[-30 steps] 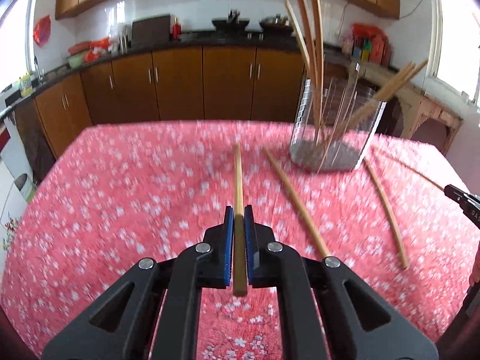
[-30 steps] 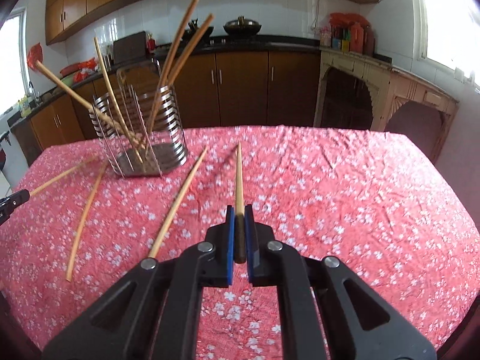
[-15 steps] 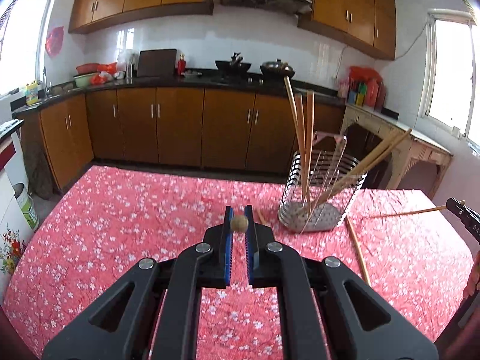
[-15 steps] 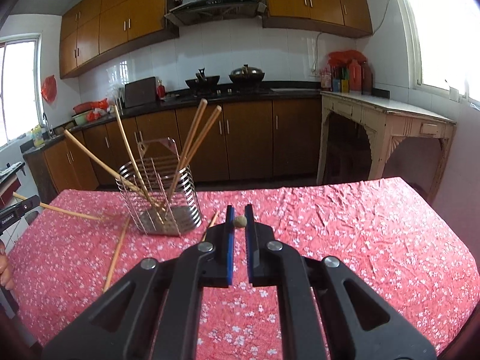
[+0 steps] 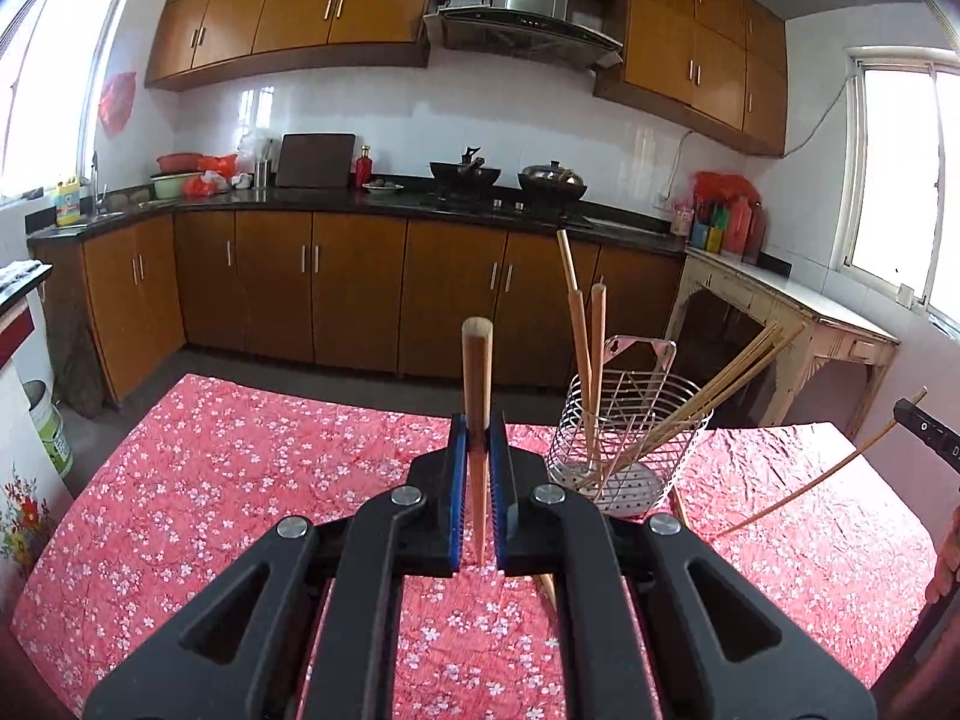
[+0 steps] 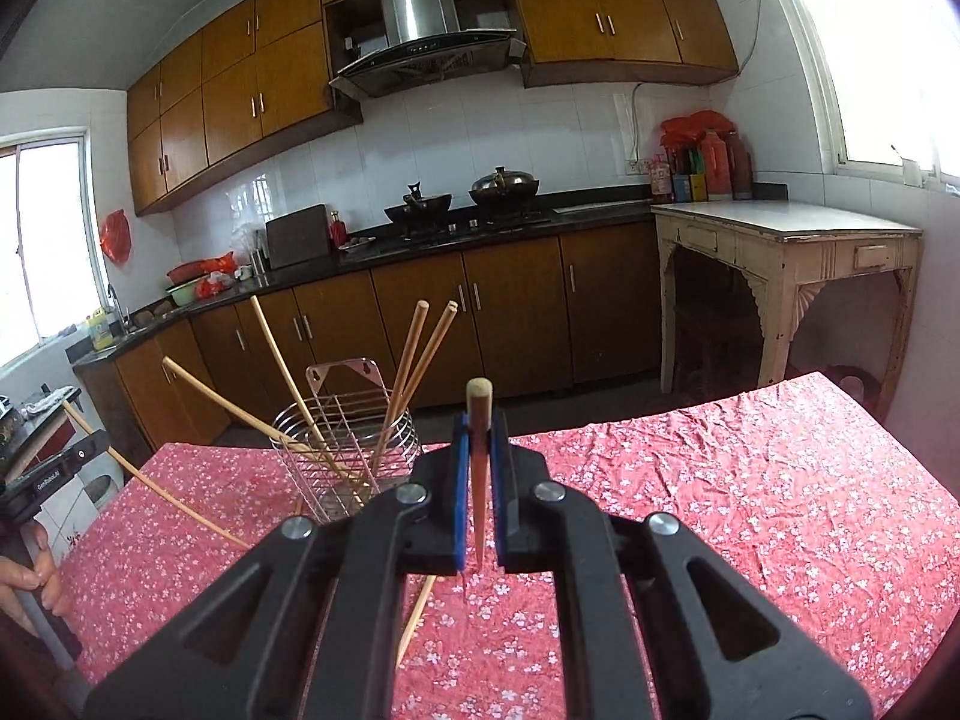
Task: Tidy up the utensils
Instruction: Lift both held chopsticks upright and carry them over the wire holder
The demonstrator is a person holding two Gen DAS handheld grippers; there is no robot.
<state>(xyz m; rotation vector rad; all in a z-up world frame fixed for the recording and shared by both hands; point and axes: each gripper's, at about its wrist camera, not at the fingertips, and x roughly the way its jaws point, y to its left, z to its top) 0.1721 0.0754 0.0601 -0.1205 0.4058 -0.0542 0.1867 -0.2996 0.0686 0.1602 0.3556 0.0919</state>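
1. My left gripper (image 5: 477,468) is clamped on a light wooden chopstick (image 5: 477,396), which stands nearly upright between the blue pads, thick end up.
2. My right gripper (image 6: 478,474) pinches a second wooden chopstick (image 6: 479,450) the same way, blunt end up and thin tip pointing down toward the desk.
3. The round silver wire utensil holder (image 5: 624,438) stands on the desk covered by a red floral cloth (image 5: 240,468), just right of my left gripper and just left of my right one.
4. Several wooden chopsticks (image 6: 414,360) already lean inside the holder, fanning outward over its rim.
5. One more loose chopstick (image 6: 414,618) lies flat on the cloth near the holder's base, partly hidden under my right gripper.
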